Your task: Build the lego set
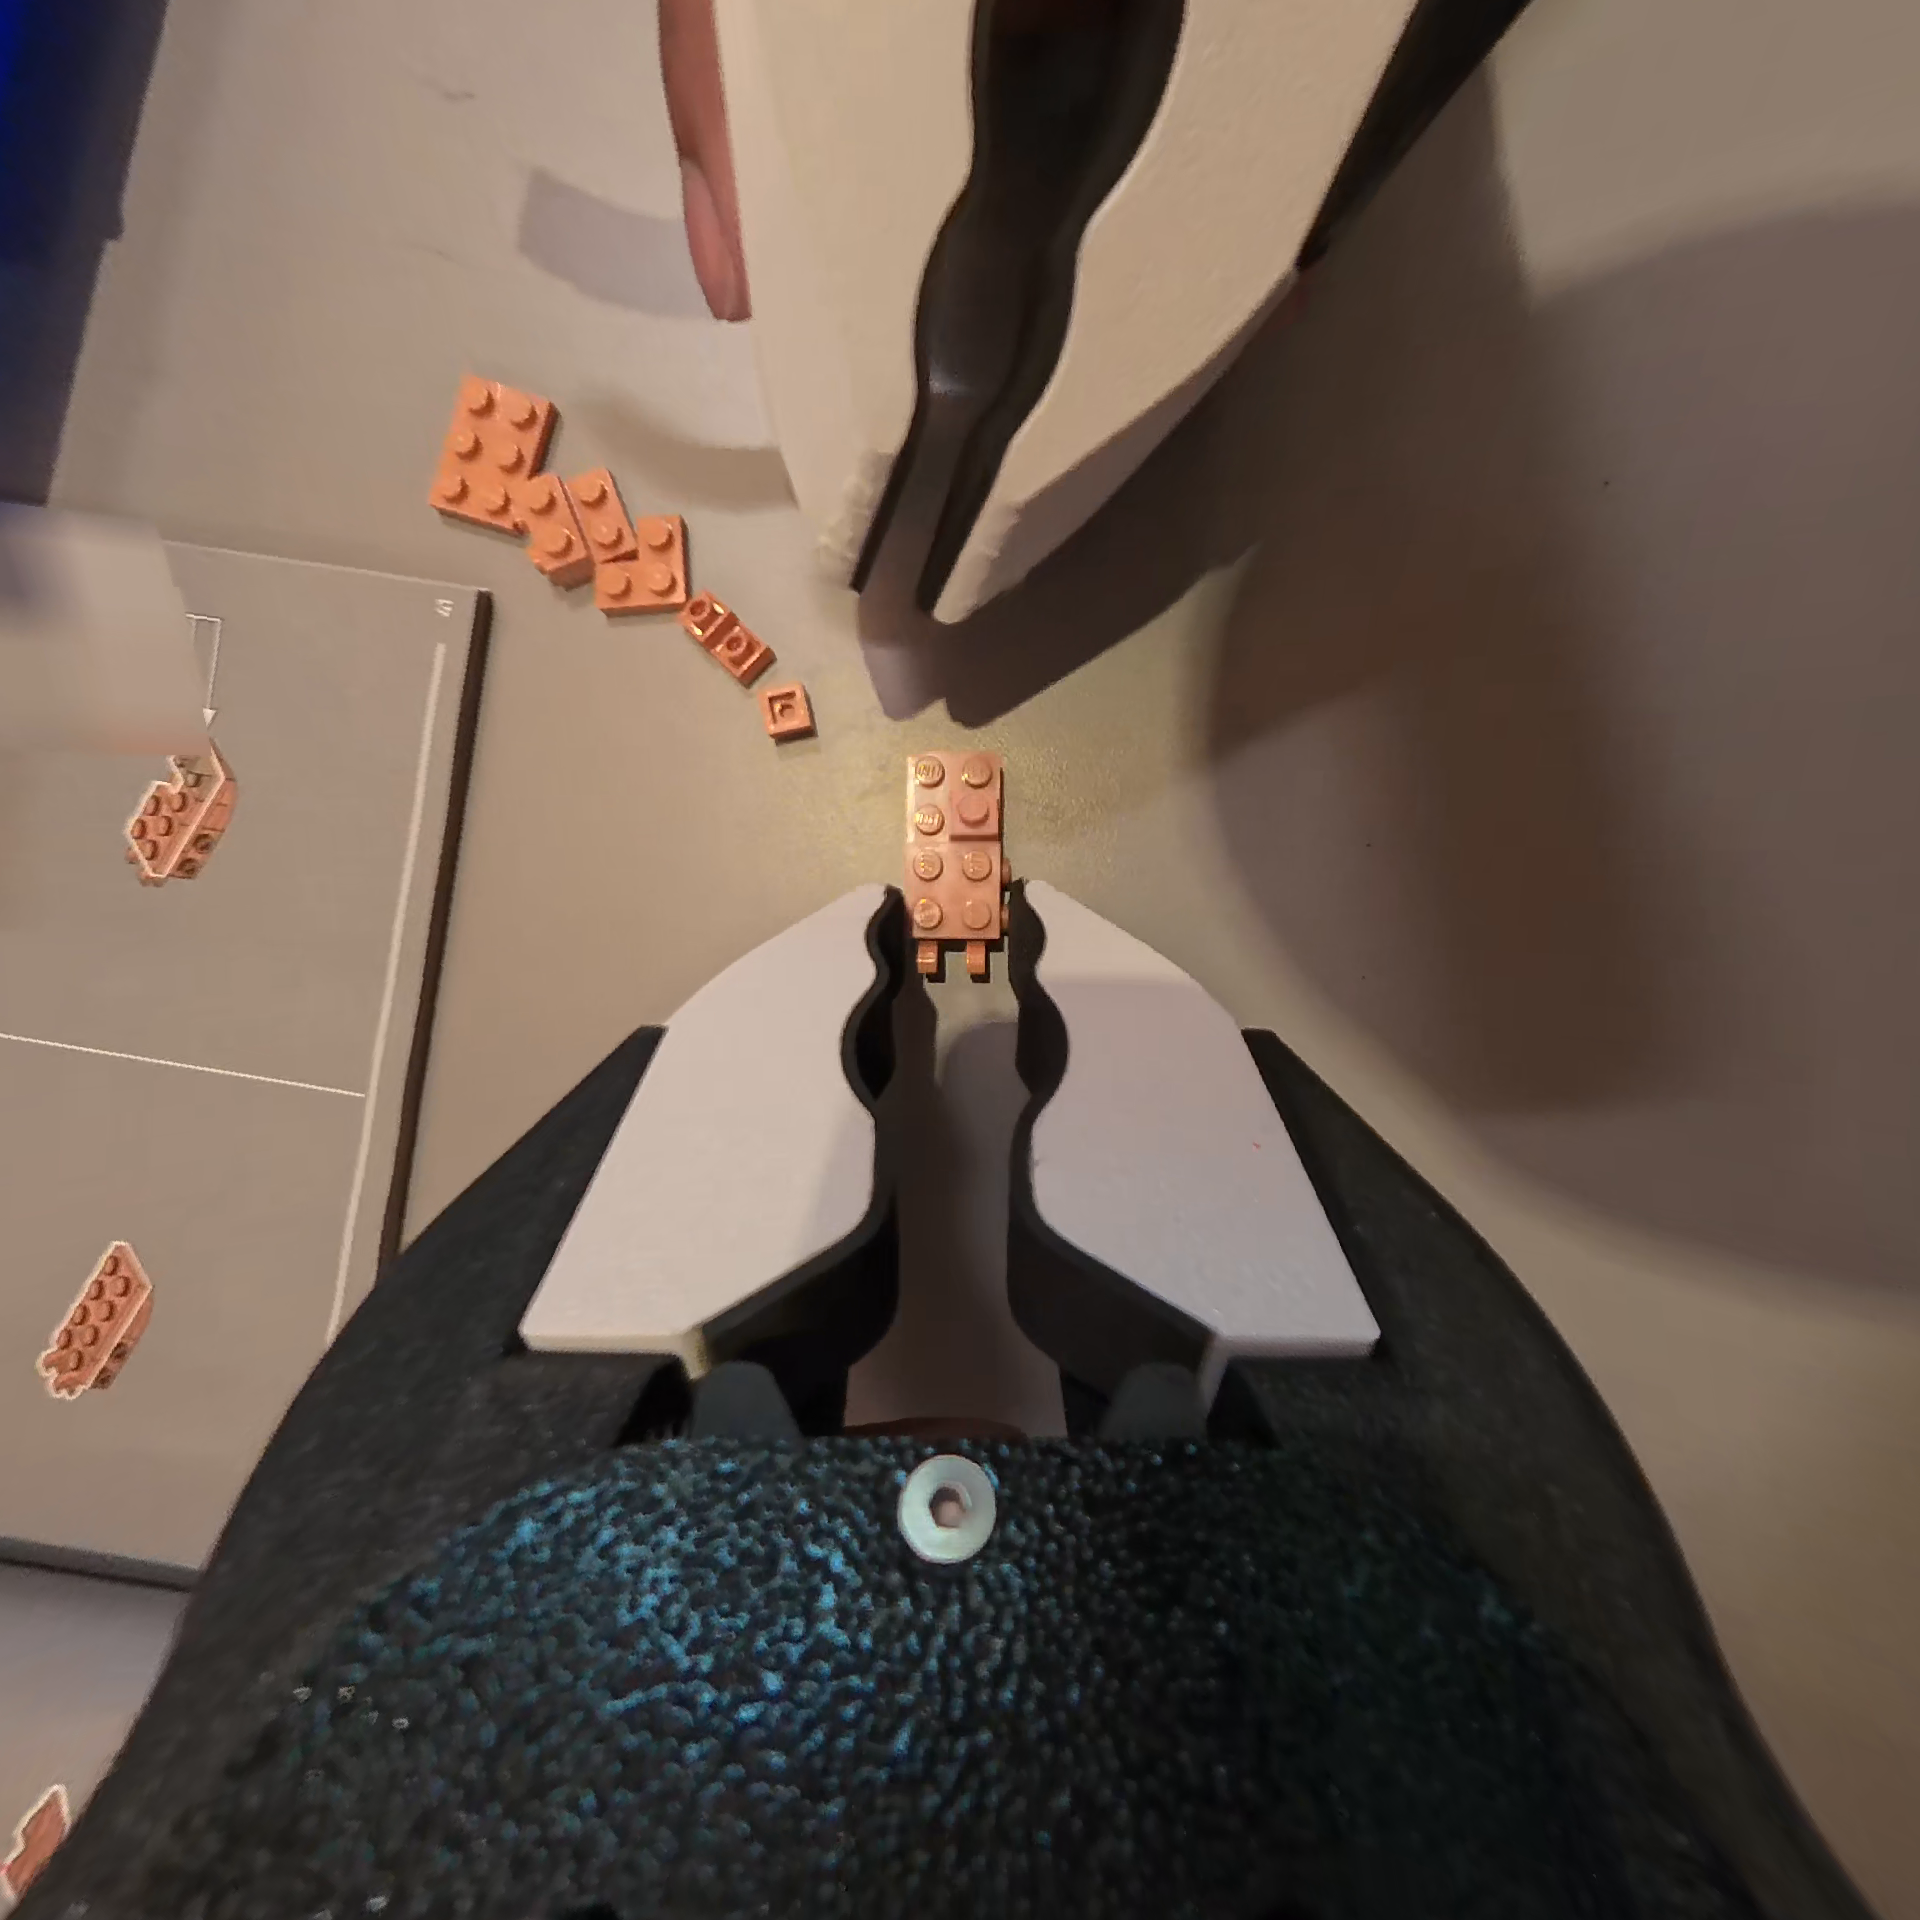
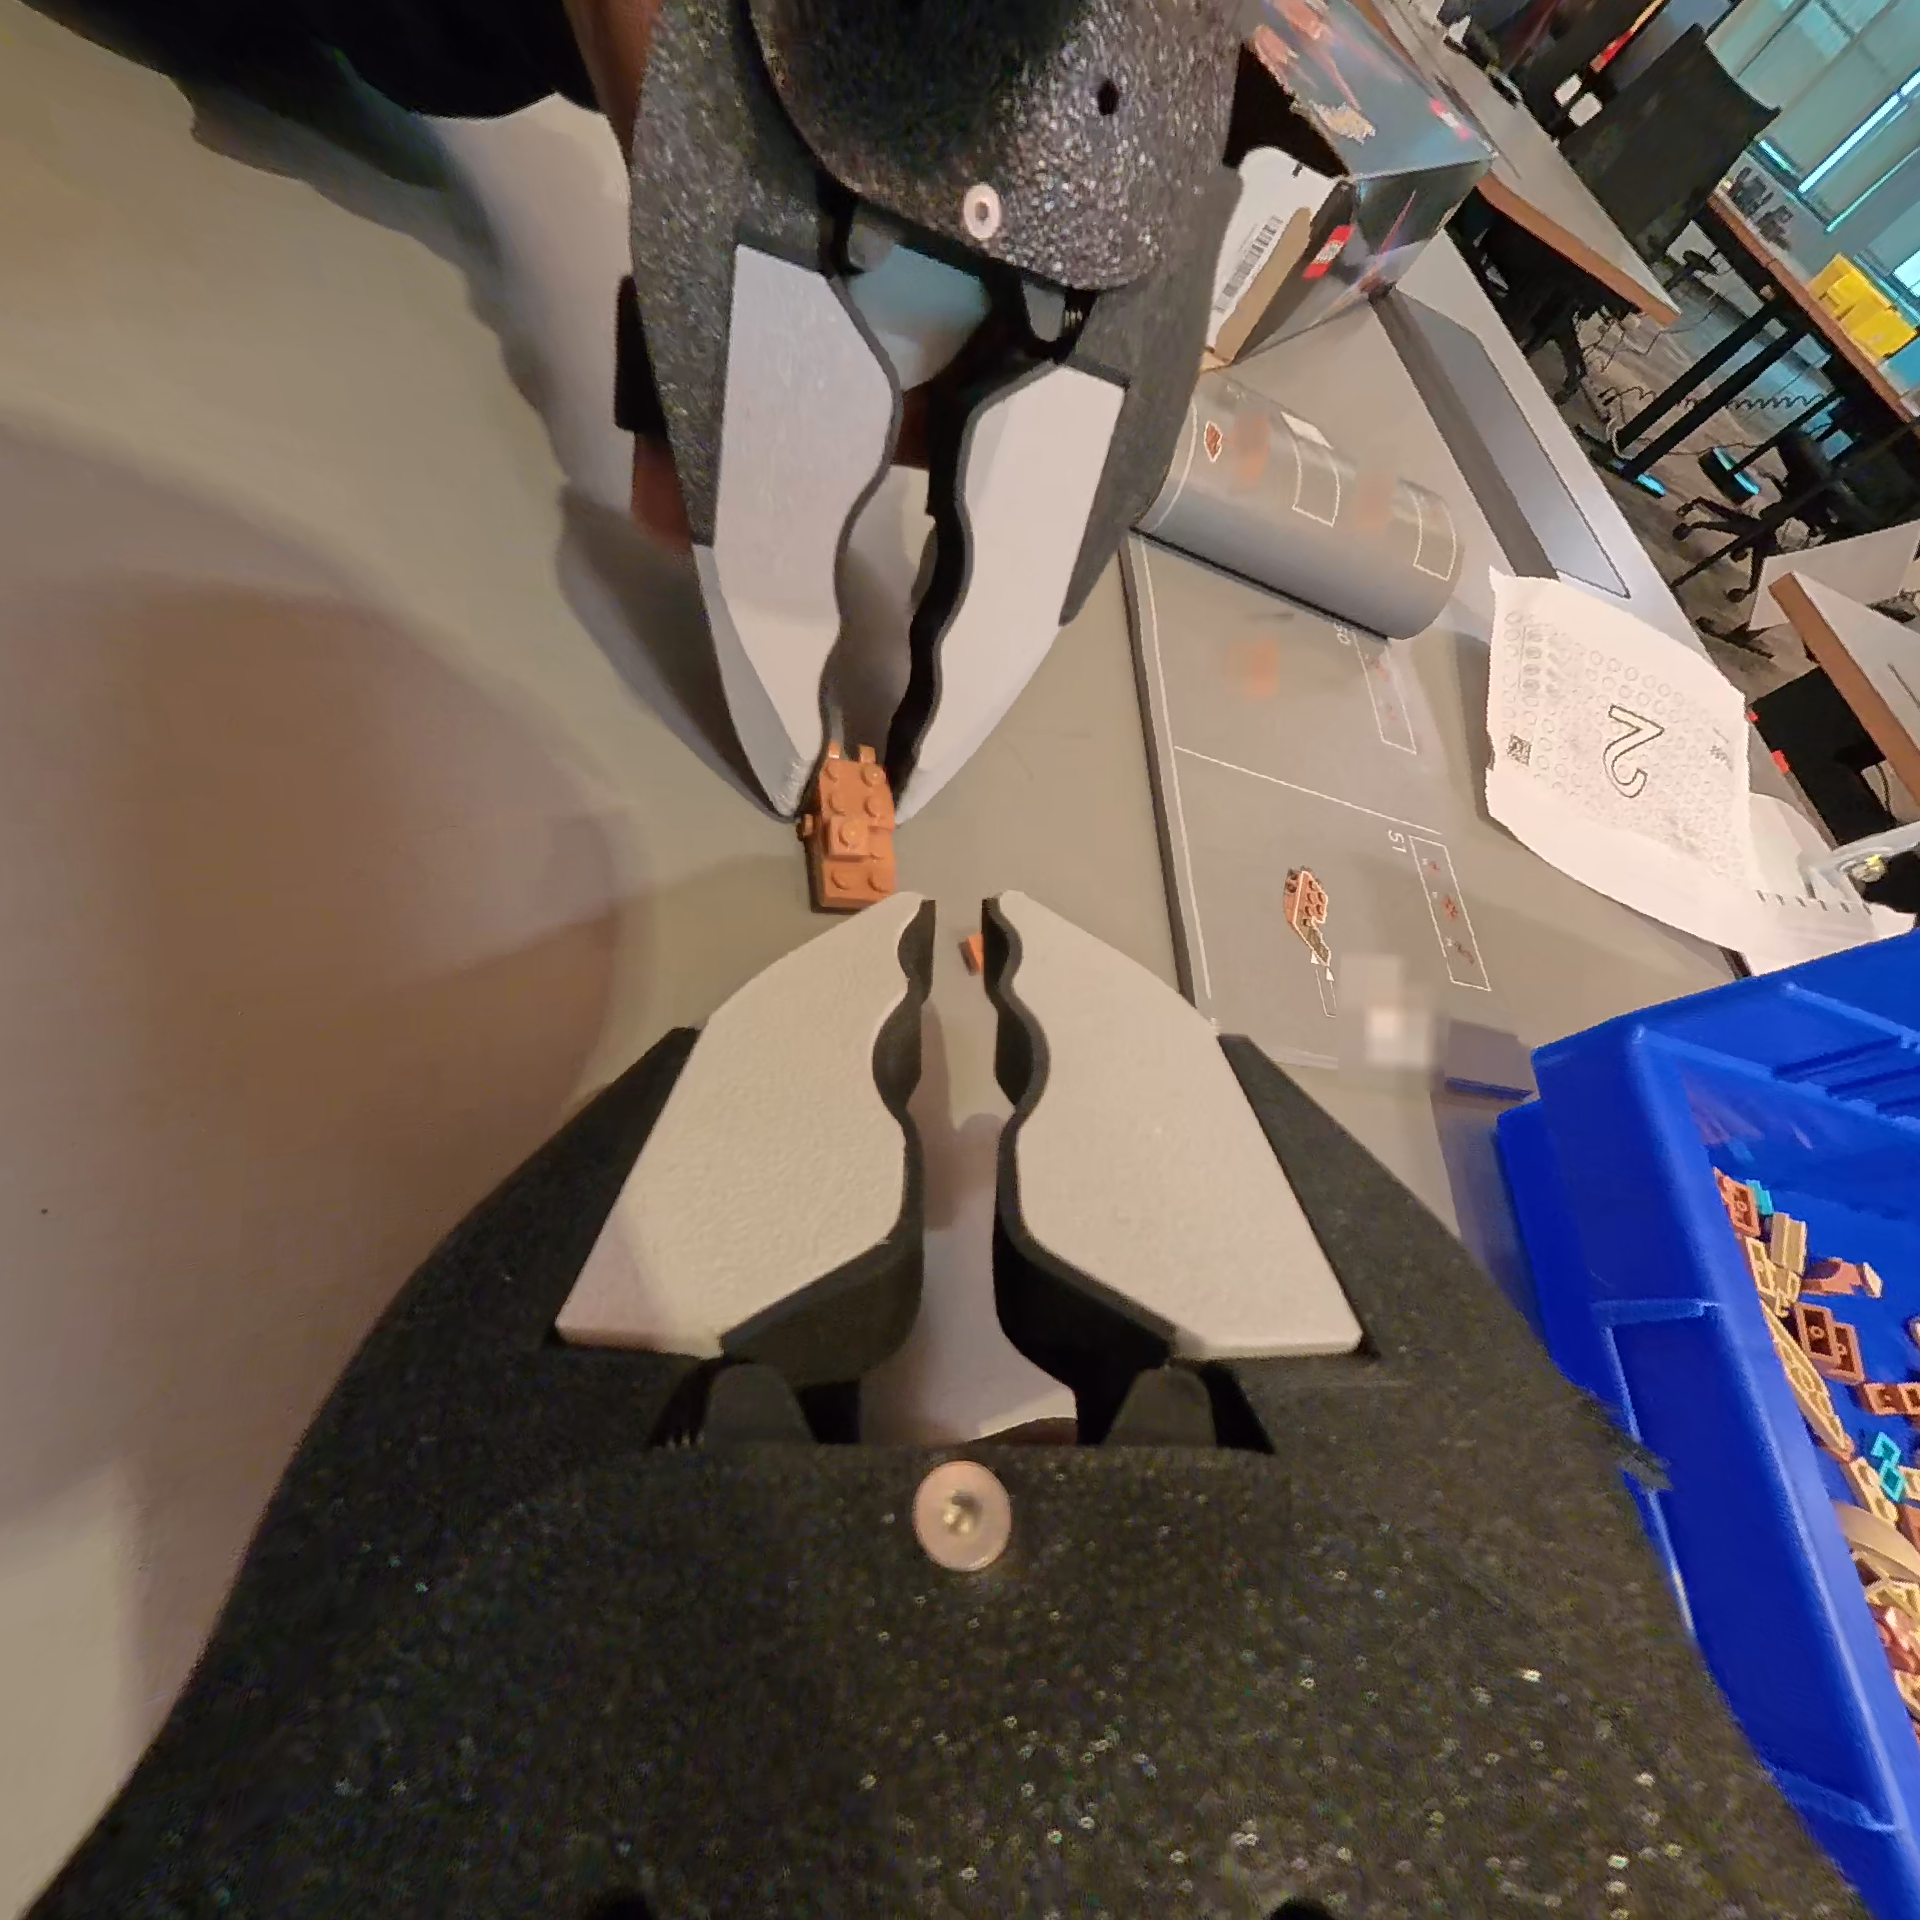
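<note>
Closest to the camera are the black body and two grey fingers of the left tool [image 1: 961, 899], which points away across the grey bench [image 1: 1351, 831]. Its fingertips are clenched on the near end of one small orange brick assembly [image 1: 956, 847]. One dark pad presses each long side, just ahead of two little clips that stick back into the gap. The assembly is two studs wide and four long, with a single one-stud plate on top, and most of its length juts forward past the fingertips.

The right tool [image 2: 956, 914] points at it from the opposite side. Its tips are near the assembly's far end and slightly to one side, not touching it. Its fingers stand a narrow slit apart. One tiny orange piece [image 2: 971, 951] shows in that slit against one pad; I cannot tell whether it is pinched or lies on the bench below.

Beside the assembly is a curved row of loose orange plates [image 1: 613, 540], about six, from a six-stud plate down to a one-stud square. Further out lies one open grey booklet [image 1: 312, 987] with printed brick pictures. The right view adds one white paper bag [image 2: 1621, 748], one printed box [image 2: 1382, 156], and one blue bin [image 2: 1621, 1195] holding many small bricks.
</note>
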